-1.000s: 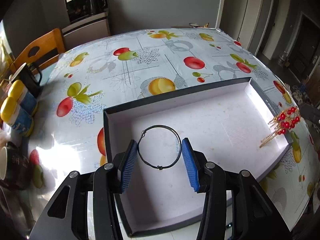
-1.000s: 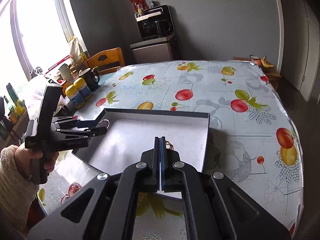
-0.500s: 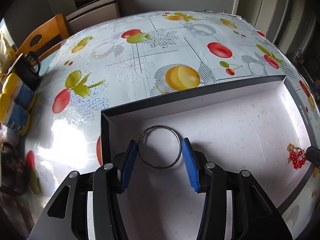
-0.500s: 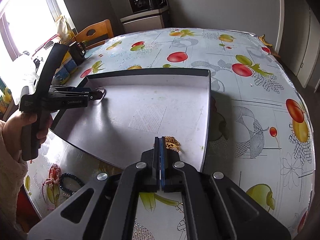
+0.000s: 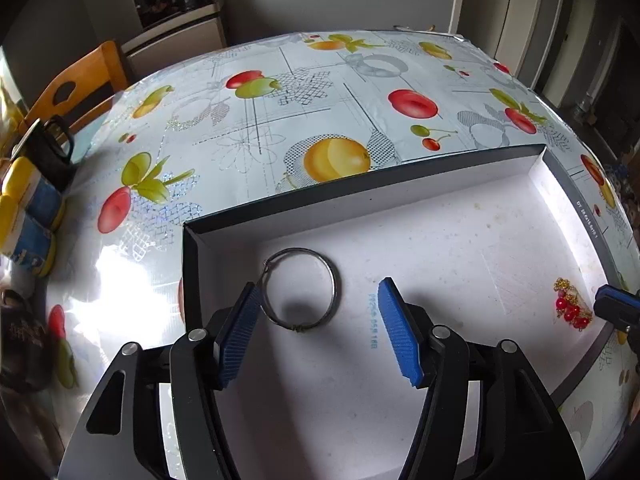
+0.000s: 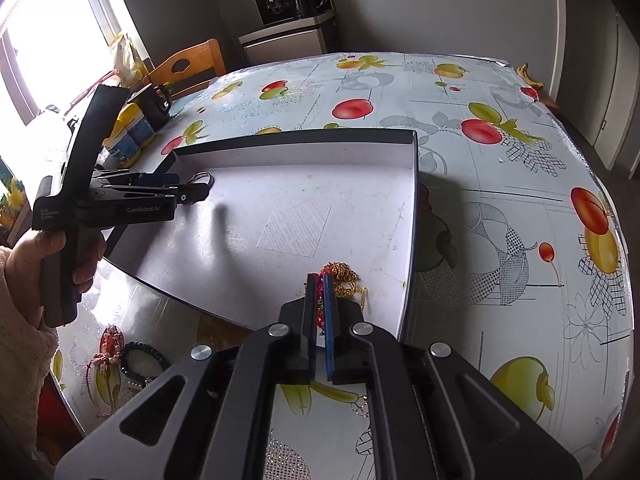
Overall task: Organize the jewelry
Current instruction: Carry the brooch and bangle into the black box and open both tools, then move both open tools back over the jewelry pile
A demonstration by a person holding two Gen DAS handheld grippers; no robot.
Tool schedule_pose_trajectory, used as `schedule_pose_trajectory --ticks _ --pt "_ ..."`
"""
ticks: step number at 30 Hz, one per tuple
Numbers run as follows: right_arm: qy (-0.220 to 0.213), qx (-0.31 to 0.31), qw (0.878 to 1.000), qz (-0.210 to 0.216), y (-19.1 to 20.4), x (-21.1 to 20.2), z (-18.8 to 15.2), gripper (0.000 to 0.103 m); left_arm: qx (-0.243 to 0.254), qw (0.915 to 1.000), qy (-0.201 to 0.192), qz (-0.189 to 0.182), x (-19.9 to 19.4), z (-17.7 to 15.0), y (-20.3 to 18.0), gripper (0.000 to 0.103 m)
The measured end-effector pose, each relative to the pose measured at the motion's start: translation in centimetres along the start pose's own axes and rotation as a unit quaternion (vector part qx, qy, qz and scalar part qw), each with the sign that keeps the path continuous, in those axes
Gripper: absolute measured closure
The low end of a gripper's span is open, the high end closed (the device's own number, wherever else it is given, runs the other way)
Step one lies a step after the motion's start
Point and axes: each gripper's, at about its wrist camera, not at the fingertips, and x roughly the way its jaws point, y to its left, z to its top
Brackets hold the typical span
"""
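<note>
The shallow rectangular box with black outer walls and a white floor (image 5: 472, 248) lies on the fruit-print oilcloth table (image 5: 248, 128), serving as the tray into which the jewelry is gathered. The thin dark metal wire bangle (image 5: 300, 292) lies flat on the white floor near the box's left corner, placed to one side so that the rest of the floor stays free for other pieces. The left gripper (image 5: 320, 320) hangs just over it with its blue-padded fingers (image 5: 396, 336) spread wide; the bangle's left edge sits against or very near the left pad while the right pad stands clear of it, so nothing is held, which I read as a release. At the opposite side of the box, the red-beaded, gold-chain ornament (image 6: 340, 284) rests on the floor near the right-hand wall, well apart from the bangle, so the two pieces should not tangle. The right gripper (image 6: 319, 304) has its fingers almost closed, only a narrow slit between the pads, and red beads show inside that slit; they seem pinched, holding the ornament low at the floor to set it down. More jewelry, a dark beaded bracelet (image 6: 140, 356) and a pinkish beaded piece (image 6: 106, 344), waits on the table outside the box.
</note>
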Motion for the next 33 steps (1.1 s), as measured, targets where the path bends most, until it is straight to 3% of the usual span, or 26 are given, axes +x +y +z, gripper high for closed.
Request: schedule_pose_trajectory --ticks 2,5,8,10,12,16,22,33 --pt "-0.012 -0.002 1.0 0.002 0.2 -0.6 -0.1 0.066 -0.001 0.9999 -0.01 -0.012 -0.8 -0.1 -0.2 0.029" --pt "-0.029 -0.008 1.0 -0.006 0.5 -1.8 -0.1 0.063 -0.002 0.9993 -0.029 -0.025 -2.6 -0.5 -0.5 0.022" --pt "-0.048 -0.012 0.999 -0.009 0.6 -3.2 -0.3 0.037 -0.012 0.998 -0.045 -0.043 -4.4 -1.1 -0.3 0.015" --pt "-0.053 -0.019 0.998 -0.015 0.7 -4.0 -0.5 0.033 -0.014 0.9974 -0.057 -0.042 -5.6 -1.7 0.0 0.013" --pt "-0.056 -0.02 0.998 -0.016 0.7 -4.6 -0.7 0.02 -0.014 0.9968 -0.067 -0.04 -6.9 -2.4 0.2 0.011" --pt "-0.066 -0.021 0.997 -0.021 0.9 -5.8 -1.3 0.006 -0.017 0.9953 -0.083 -0.047 -9.1 -4.0 0.8 0.009" --pt "-0.072 -0.041 0.996 -0.043 1.9 -7.1 -2.7 0.006 0.004 0.9944 -0.102 -0.029 -11.8 -8.1 0.9 0.008" --pt "-0.068 -0.065 0.995 -0.033 4.2 -7.7 -6.3 0.006 0.007 0.9951 -0.097 -0.015 -13.5 -15.5 0.7 0.008"
